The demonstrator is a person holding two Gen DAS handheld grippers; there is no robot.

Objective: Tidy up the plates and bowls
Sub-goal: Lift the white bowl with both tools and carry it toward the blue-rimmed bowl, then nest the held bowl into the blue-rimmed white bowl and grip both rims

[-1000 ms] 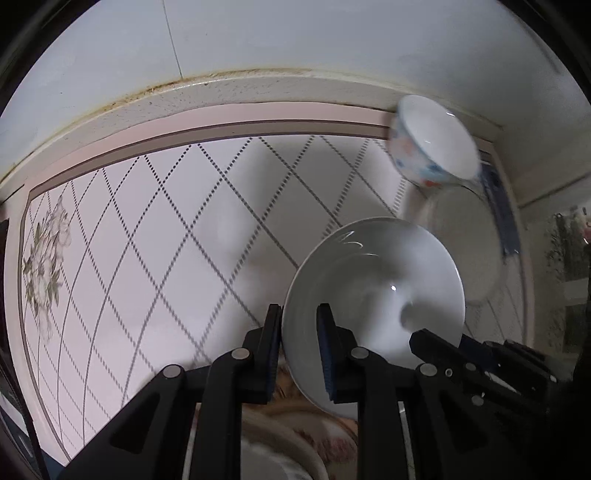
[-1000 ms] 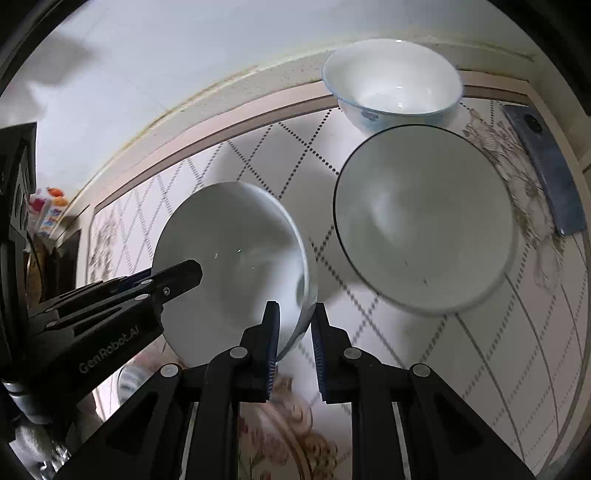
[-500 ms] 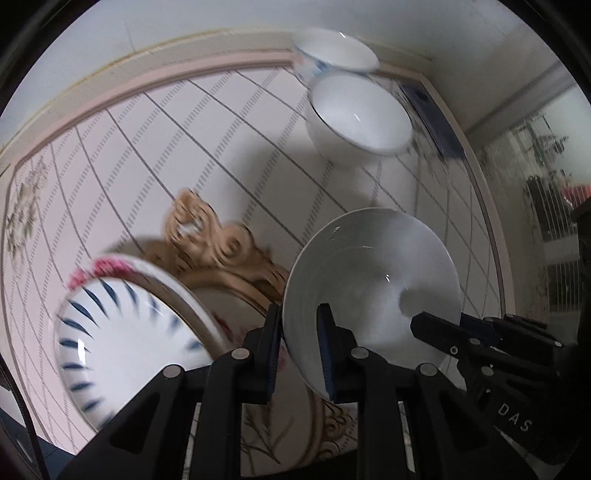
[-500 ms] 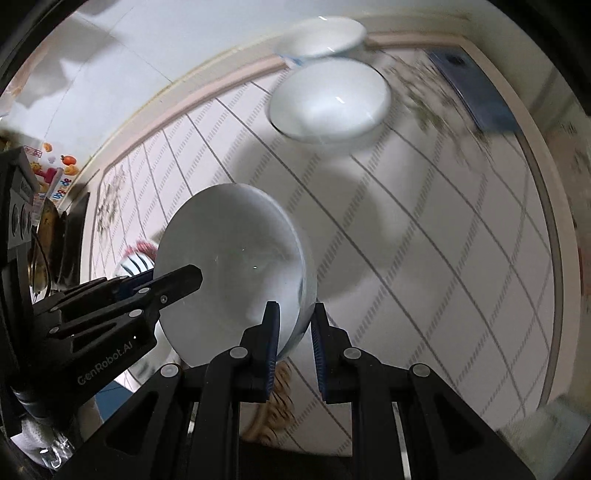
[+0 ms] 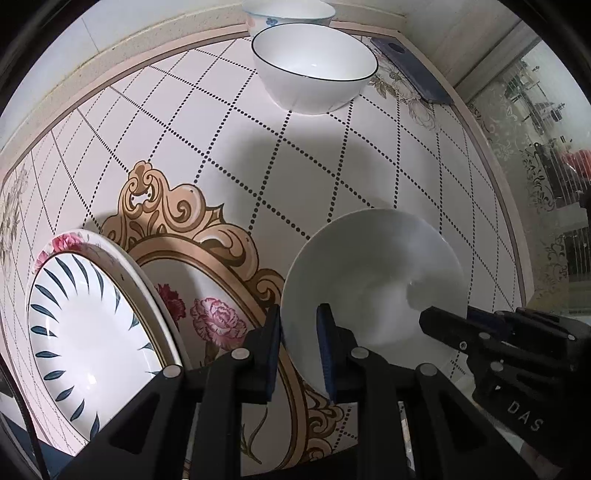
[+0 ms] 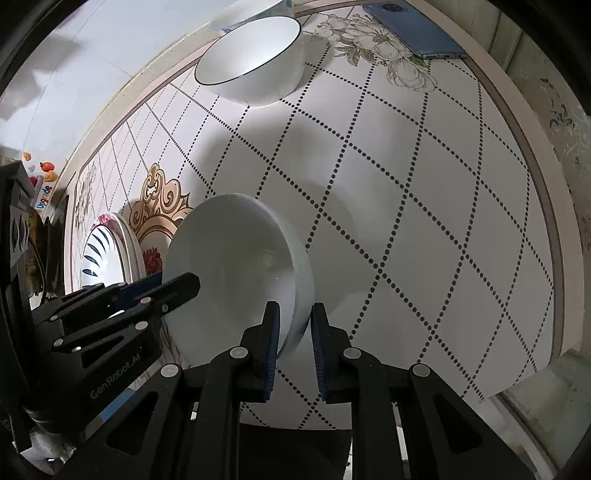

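Note:
Both grippers hold one plain white bowl (image 5: 373, 284) above the table. My left gripper (image 5: 298, 350) is shut on its left rim. My right gripper (image 6: 294, 341) is shut on its right rim; the bowl (image 6: 236, 266) shows there tilted on edge. A black-rimmed white bowl (image 5: 314, 66) stands at the far side, also in the right wrist view (image 6: 251, 62). A blue-patterned bowl (image 5: 288, 11) stands behind it. A plate with blue leaf strokes (image 5: 81, 332) lies at the near left on a rose-rimmed plate (image 5: 70, 242); the stack also shows in the right wrist view (image 6: 99, 258).
The table (image 5: 221, 140) has a diamond-dotted cloth with a gold floral medallion. A blue phone (image 5: 410, 70) lies at the far right edge, also in the right wrist view (image 6: 413, 29). A wall runs along the far side. A glass door stands to the right.
Both grippers have drawn back and up from the far bowls with the white bowl held between them. The plate stack has come into view at the near left.

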